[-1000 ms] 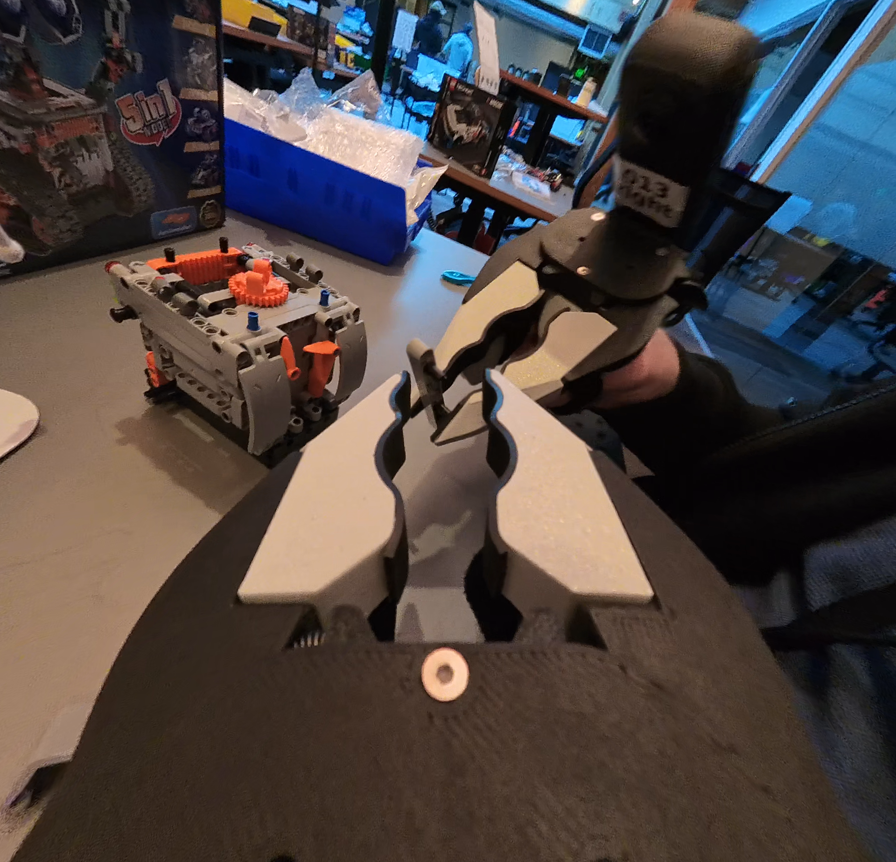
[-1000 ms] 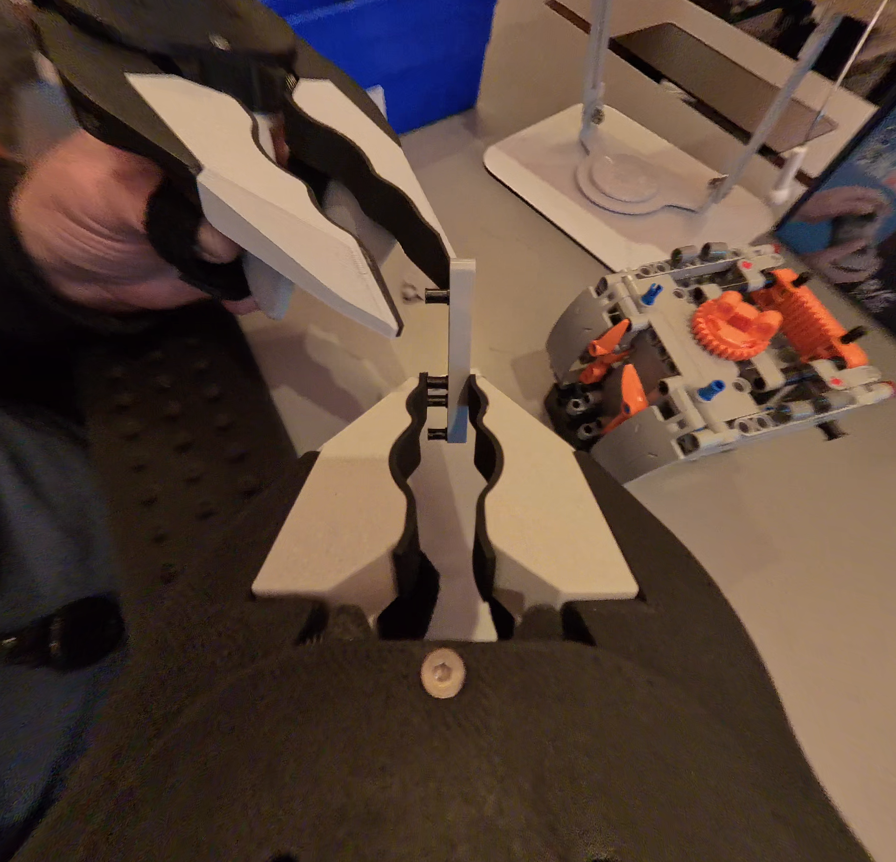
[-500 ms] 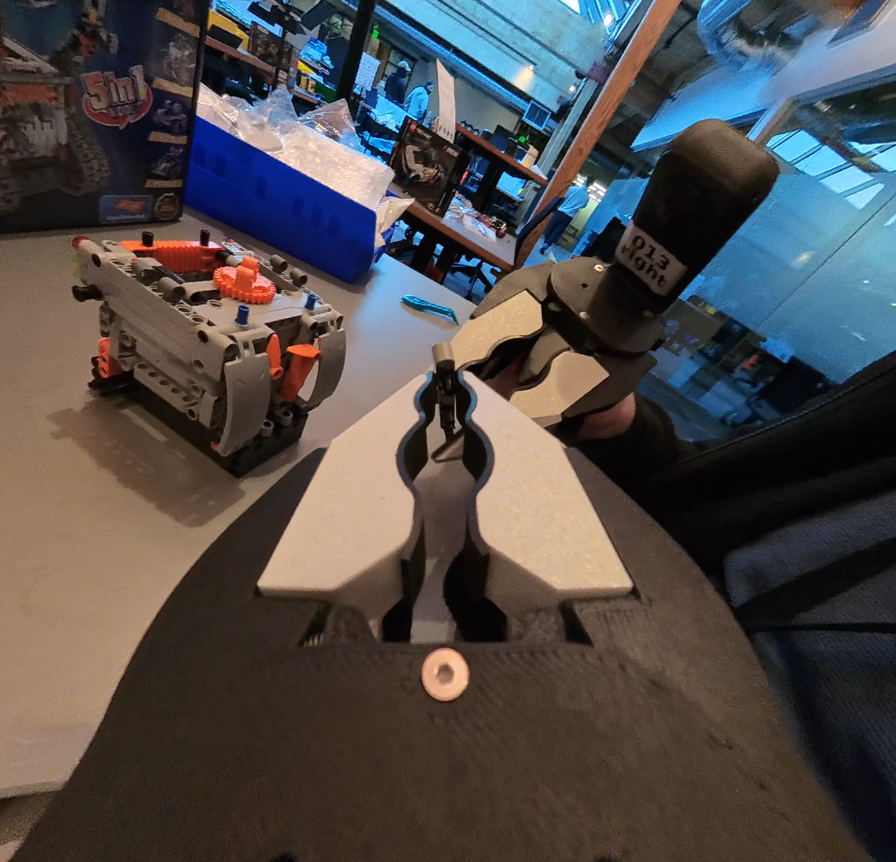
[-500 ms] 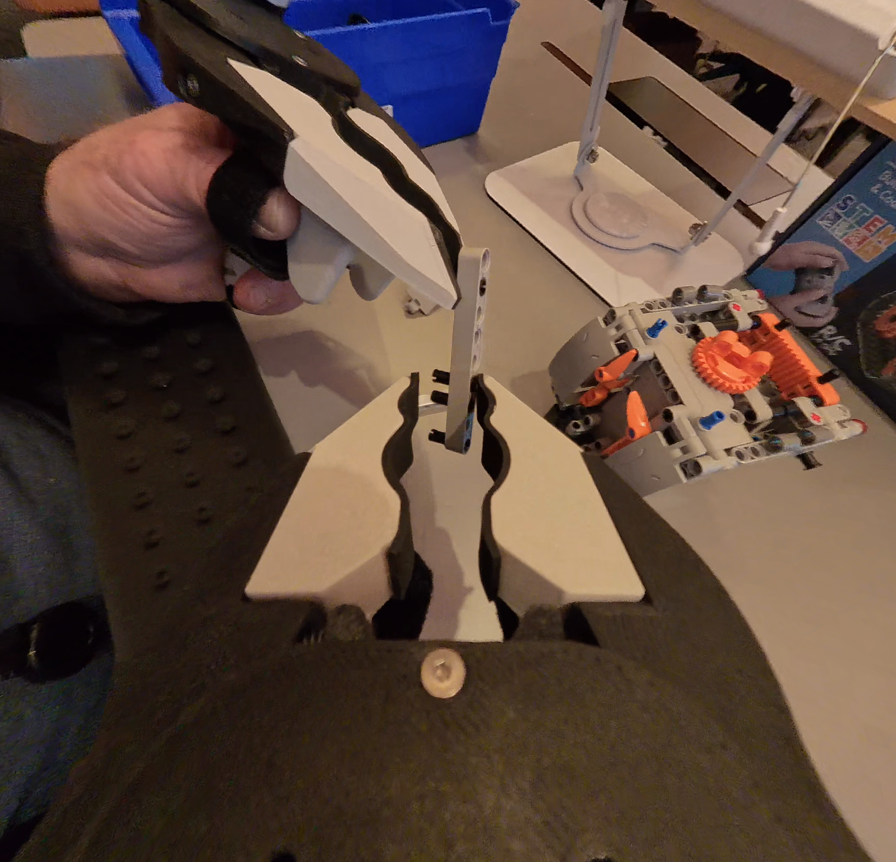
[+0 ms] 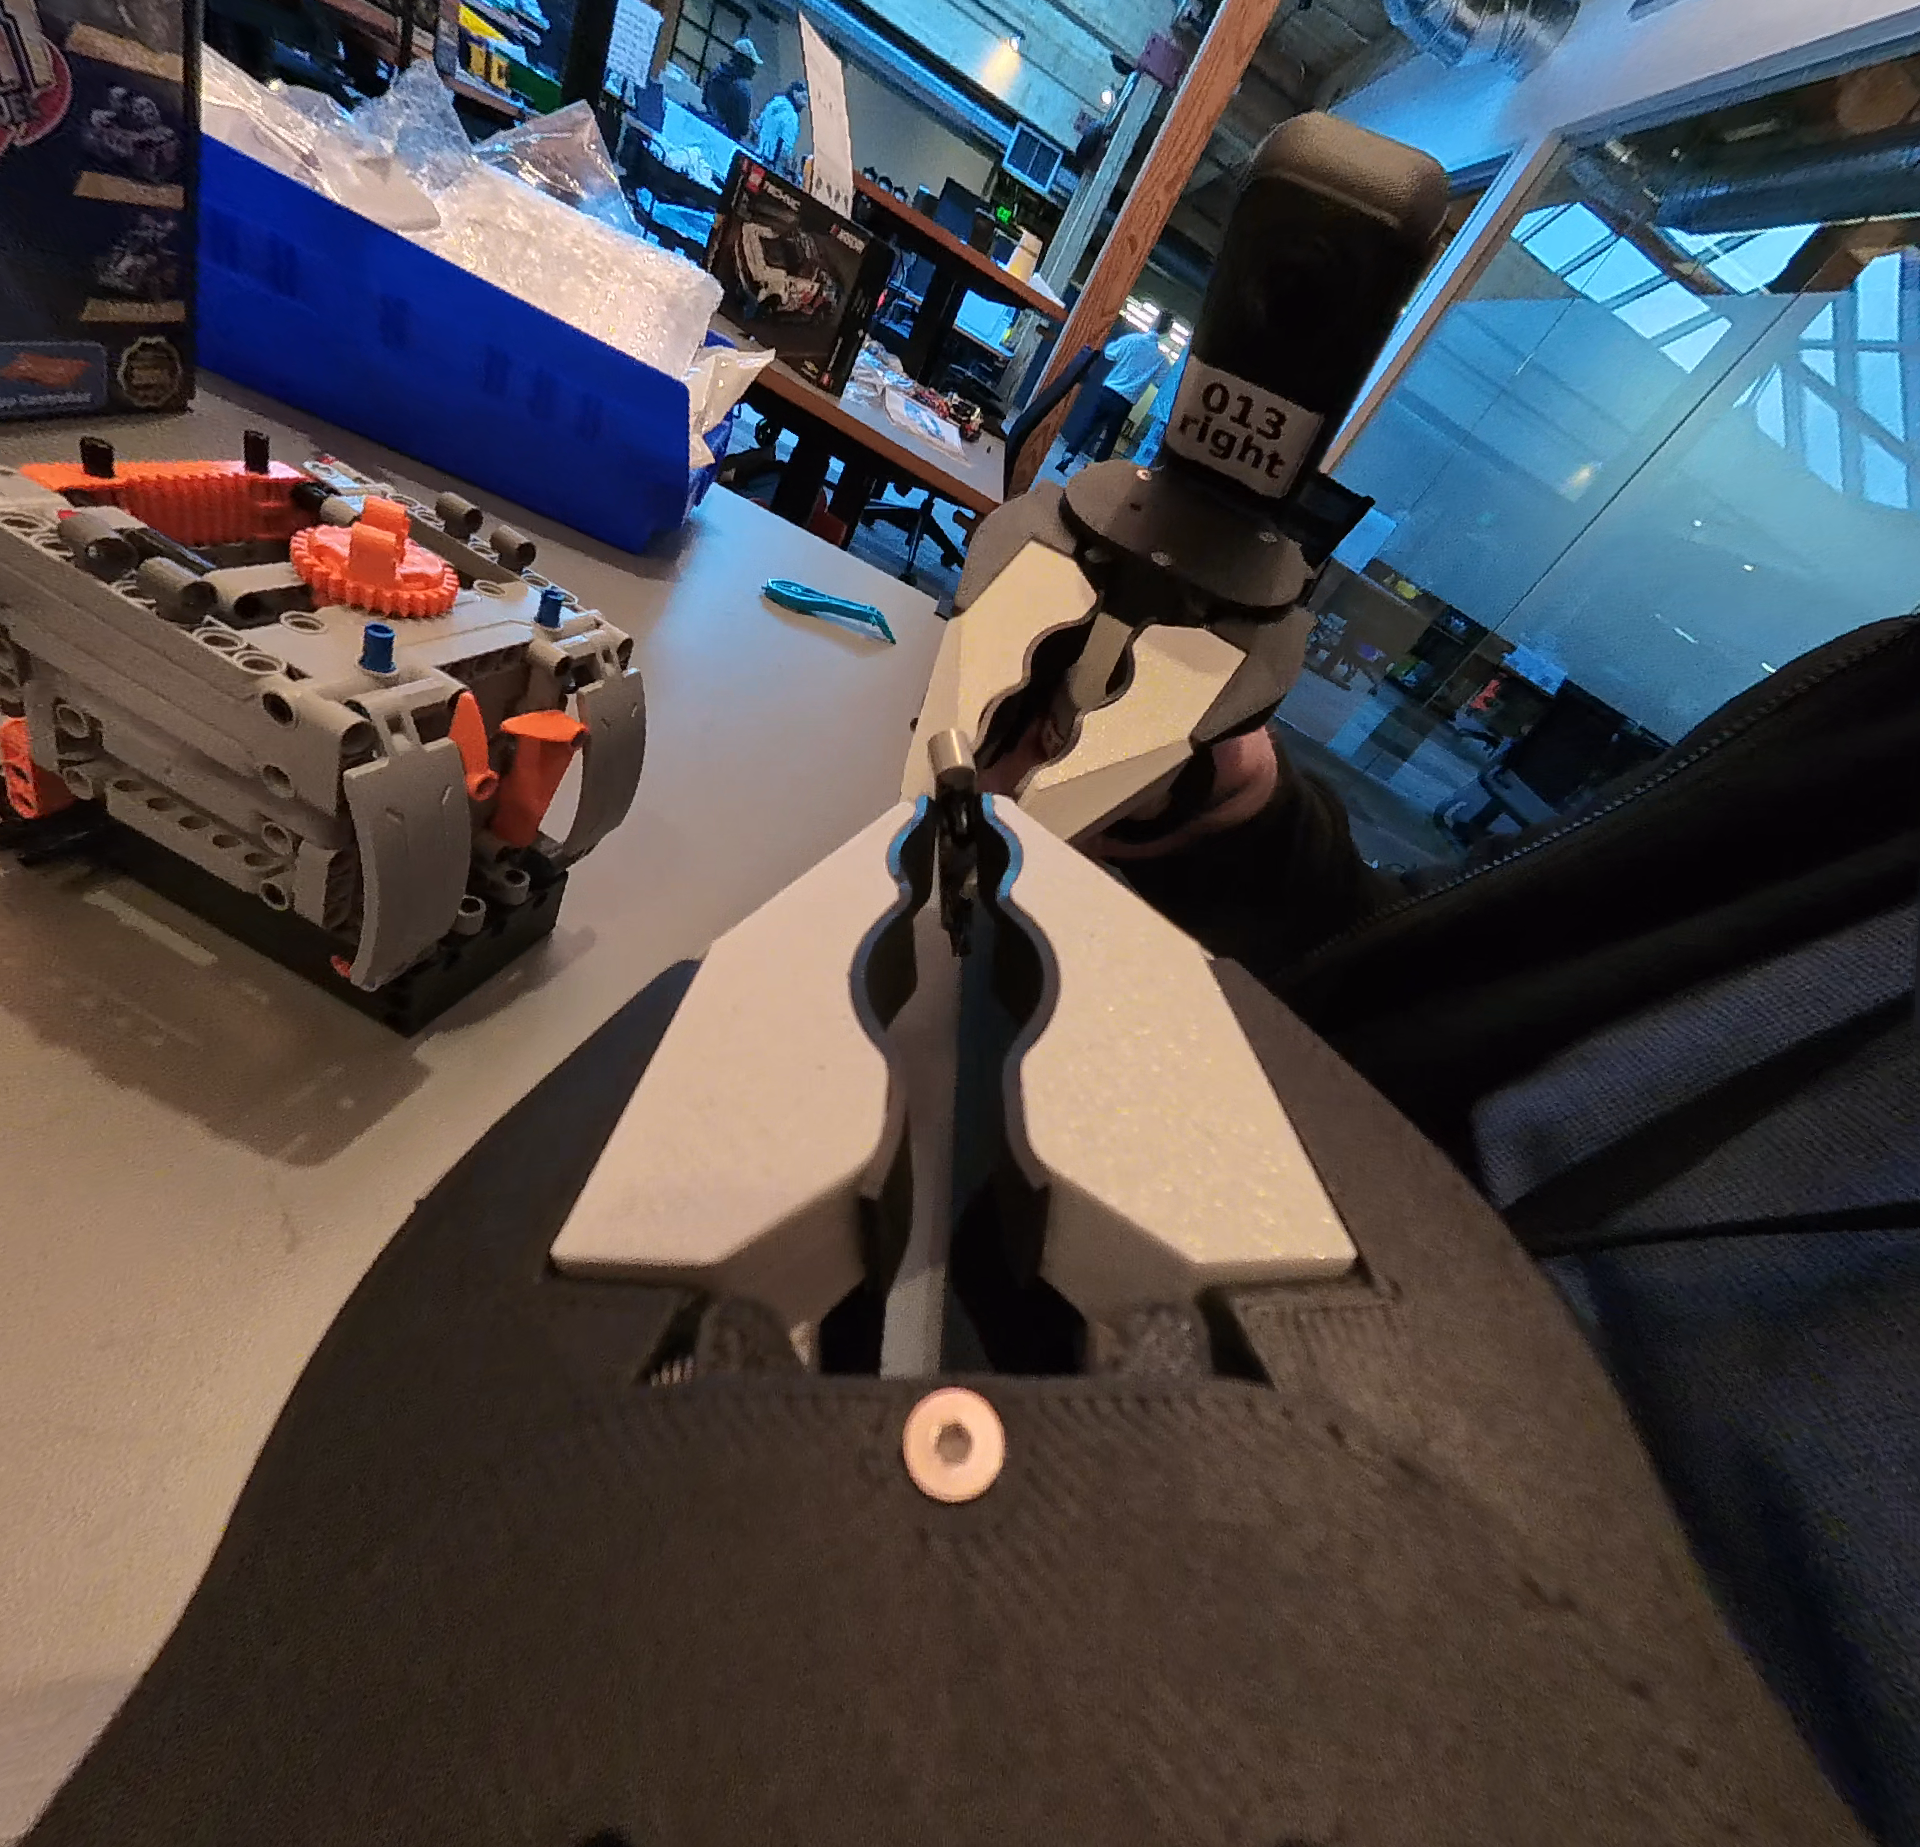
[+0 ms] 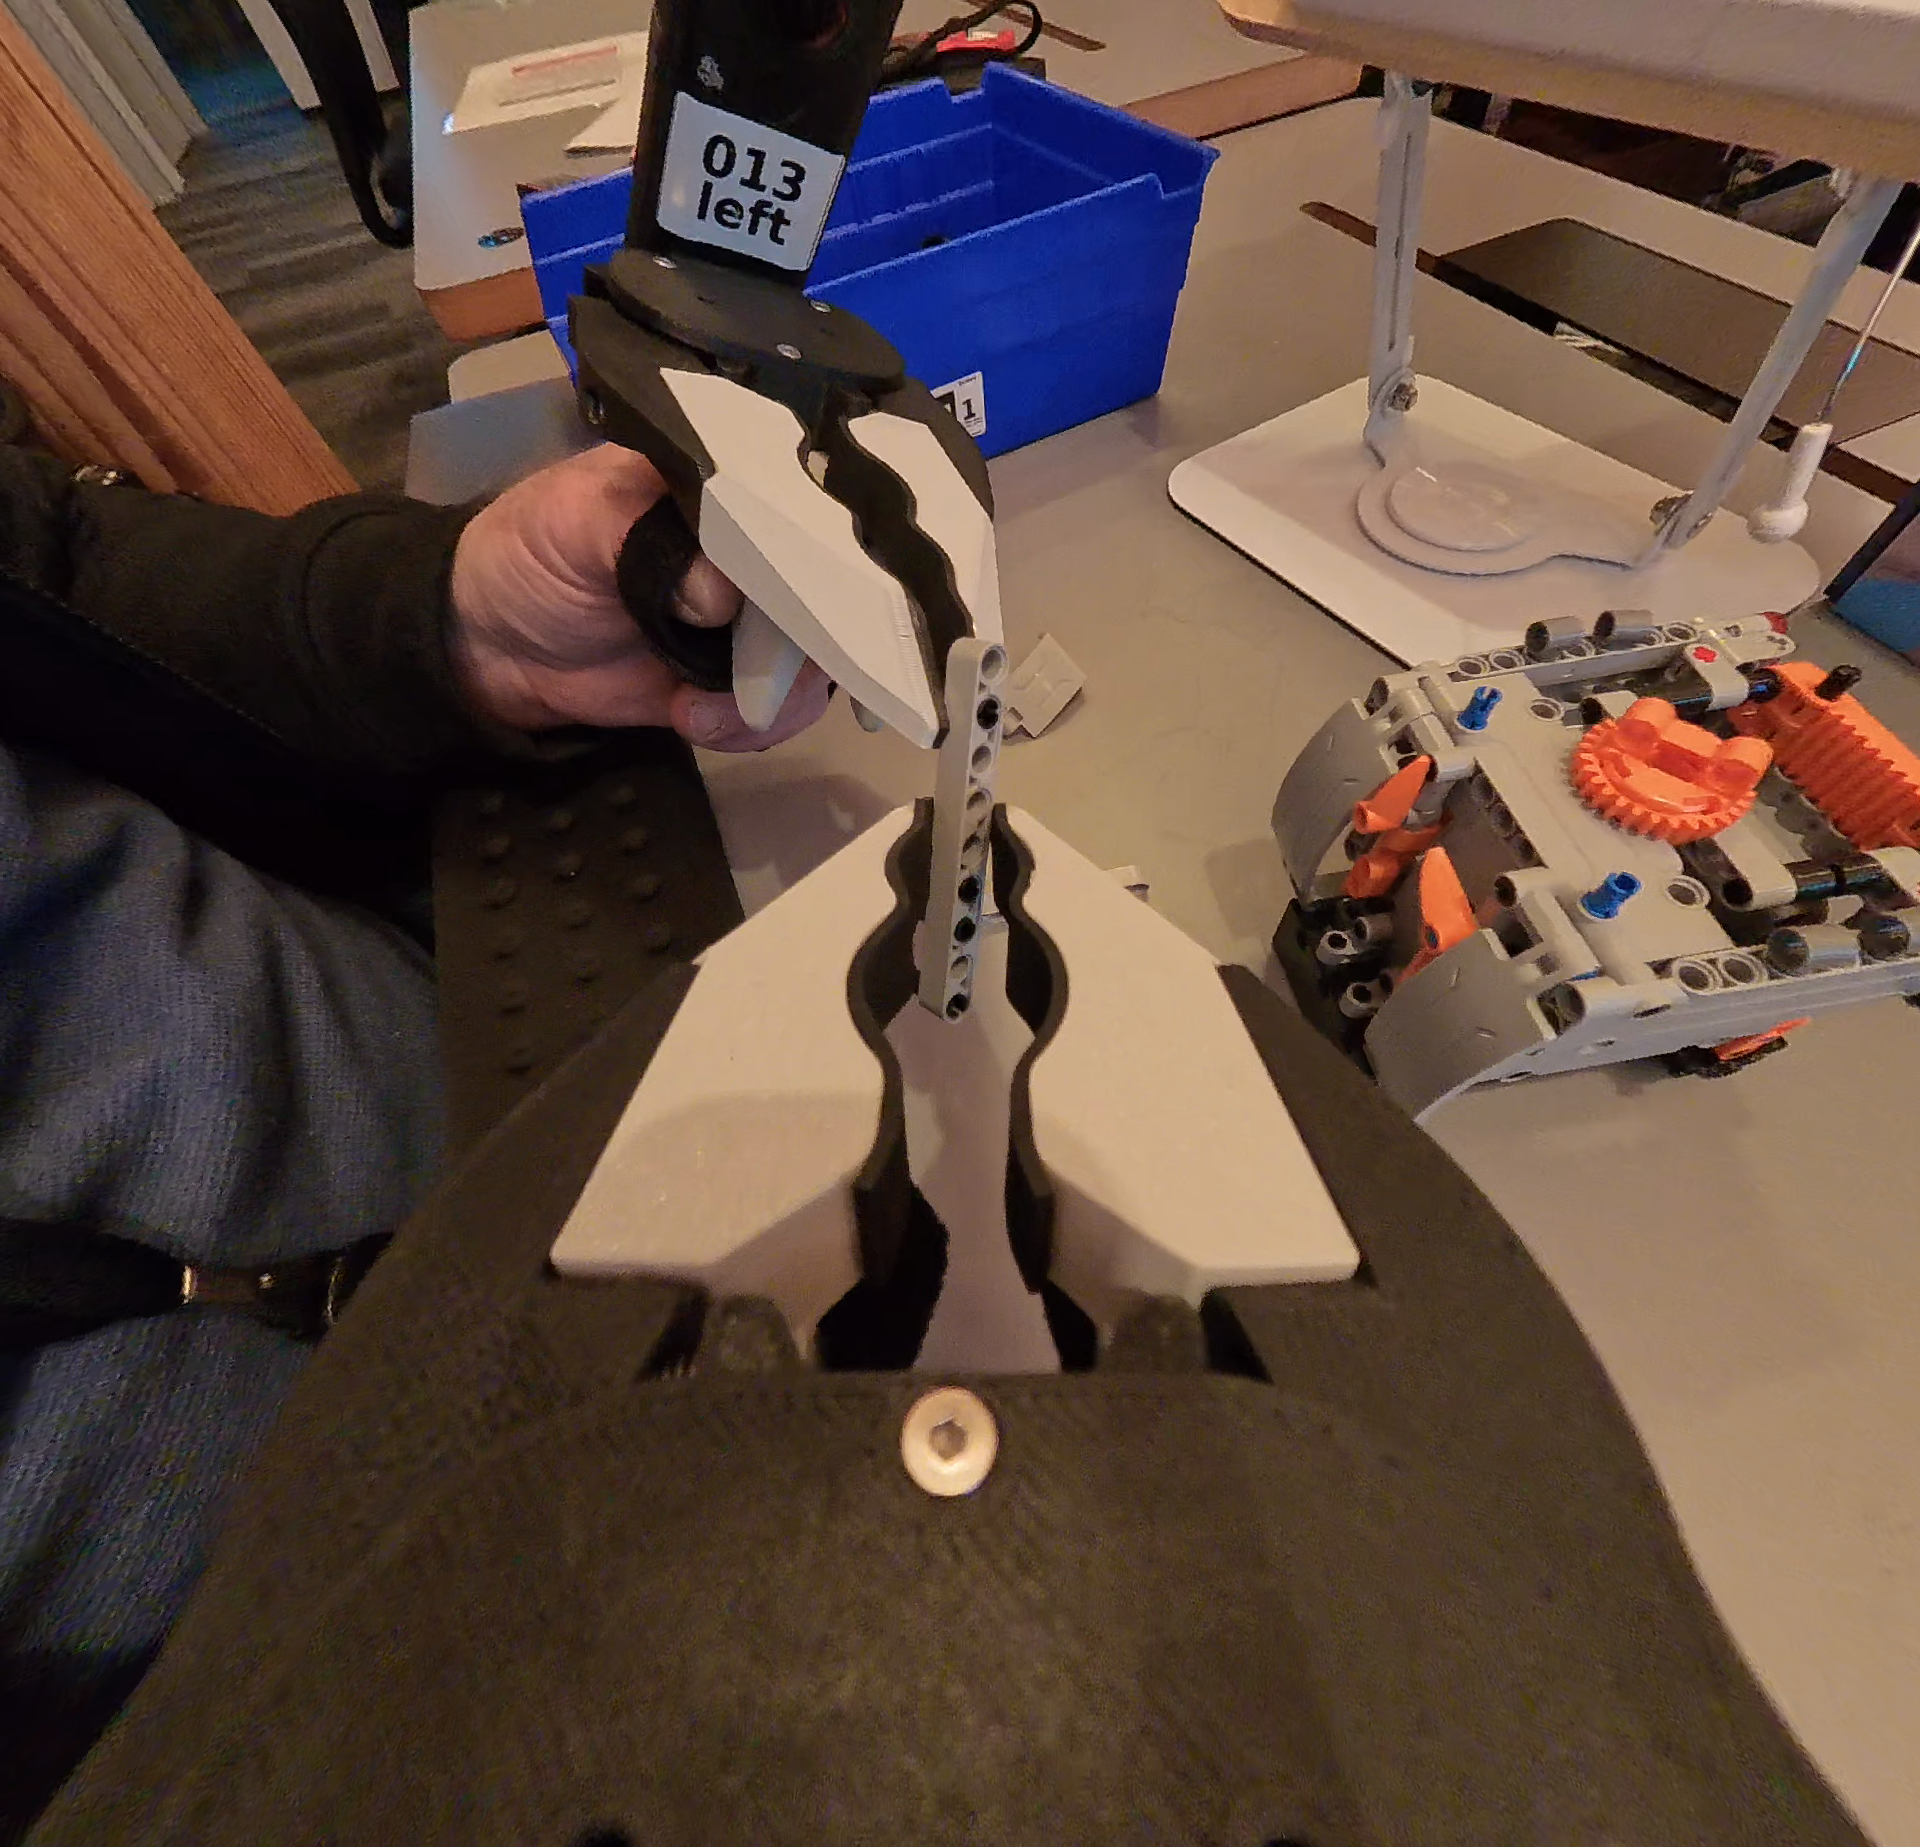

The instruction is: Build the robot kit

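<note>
Midair above the grey surface [image 6: 1195, 654], a light-grey perforated beam [image 6: 968, 841] stands nearly upright; the right gripper [image 6: 956, 821] fingers pinch its lower half, the left gripper [image 6: 951, 727] fingers pinch its top end, beside the brick vehicle [image 6: 1621, 862].

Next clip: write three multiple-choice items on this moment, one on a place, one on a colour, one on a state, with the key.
1. Where is the brick model? A in the blue bin; B on the grey table; C on the white stand.
2. Colour of its top gear? A blue; B black; C orange.
3. The grey holed beam is: A lying flat; B plugged into the model; C held in the air.
Key: B, it rests on tabletop; C, the toothed wheel is orange; C, the left gripper pinches its top and the right gripper grips lower down.
</note>
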`<state>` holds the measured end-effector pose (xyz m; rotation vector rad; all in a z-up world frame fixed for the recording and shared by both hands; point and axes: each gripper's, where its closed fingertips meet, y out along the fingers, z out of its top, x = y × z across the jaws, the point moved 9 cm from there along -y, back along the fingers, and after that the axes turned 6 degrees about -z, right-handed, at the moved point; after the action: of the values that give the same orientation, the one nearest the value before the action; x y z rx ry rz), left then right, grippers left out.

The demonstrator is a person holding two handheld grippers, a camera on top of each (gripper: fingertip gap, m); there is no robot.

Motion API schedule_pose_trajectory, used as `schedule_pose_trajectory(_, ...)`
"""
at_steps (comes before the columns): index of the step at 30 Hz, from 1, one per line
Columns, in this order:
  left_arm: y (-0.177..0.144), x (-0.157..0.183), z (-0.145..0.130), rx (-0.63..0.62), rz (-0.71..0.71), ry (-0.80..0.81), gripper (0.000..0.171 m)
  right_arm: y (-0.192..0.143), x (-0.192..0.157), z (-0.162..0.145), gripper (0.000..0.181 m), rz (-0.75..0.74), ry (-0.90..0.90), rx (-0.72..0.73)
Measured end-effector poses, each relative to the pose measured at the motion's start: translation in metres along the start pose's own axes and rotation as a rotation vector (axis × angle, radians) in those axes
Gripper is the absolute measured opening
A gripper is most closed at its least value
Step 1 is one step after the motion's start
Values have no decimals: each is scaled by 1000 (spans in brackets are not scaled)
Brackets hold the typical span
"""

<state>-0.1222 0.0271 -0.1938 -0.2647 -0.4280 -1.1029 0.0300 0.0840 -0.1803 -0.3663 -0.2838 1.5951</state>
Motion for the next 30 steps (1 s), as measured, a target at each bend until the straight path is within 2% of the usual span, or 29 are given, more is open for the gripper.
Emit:
schedule_pose_trajectory(8,3,-8,-7,-45,33,-57,5,3,6,-11,7,-2,65,-35)
schedule_pose_trajectory(11,3,-13,-11,-88,95,-72,8,5,12,-19,7,-1,110,-76)
schedule_pose_trajectory(20,-3,-22,-23,-294,339,-25,12,19,27,-57,7,-26,226,-361)
schedule_pose_trajectory(26,-3,-26,-31,-368,369,-39,13,32,30,-71,7,-46,237,-484)
schedule_pose_trajectory(30,-3,-27,-33,-386,371,-40,12,32,29,-69,13,-49,218,-471)
